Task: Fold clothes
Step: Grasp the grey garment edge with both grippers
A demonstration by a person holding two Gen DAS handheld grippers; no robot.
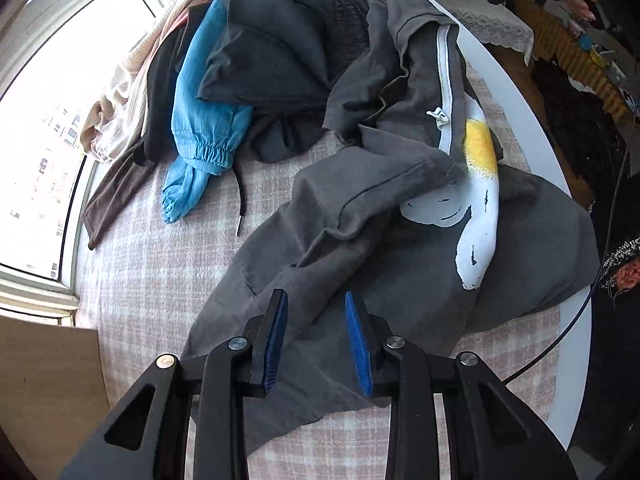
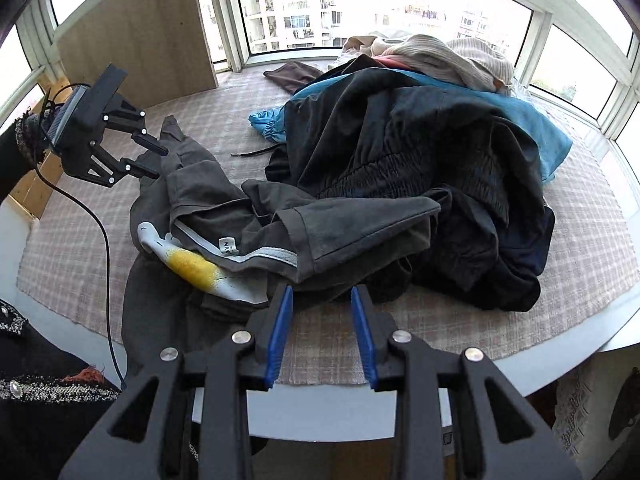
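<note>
A crumpled grey T-shirt (image 1: 360, 240) (image 2: 360, 220) with a white and yellow print (image 1: 480, 200) (image 2: 192, 264) lies on the round table's checked cloth (image 1: 140, 280) (image 2: 328, 340). My left gripper (image 1: 316, 296) stands open just above the shirt's near hem, with grey fabric showing between its blue pads. In the right wrist view that same left gripper (image 2: 150, 158) hovers open at the shirt's far left edge. My right gripper (image 2: 320, 290) is open over the table's front edge, just short of the shirt, with nothing in it.
A heap of dark clothes (image 1: 280, 40) (image 2: 420, 140) with a blue garment (image 1: 200, 120) (image 2: 540, 132) and cream knitwear (image 2: 440, 56) fills the table's far side. A wooden panel (image 2: 140, 32) and windows stand behind. A black cable (image 2: 104, 240) hangs at the left.
</note>
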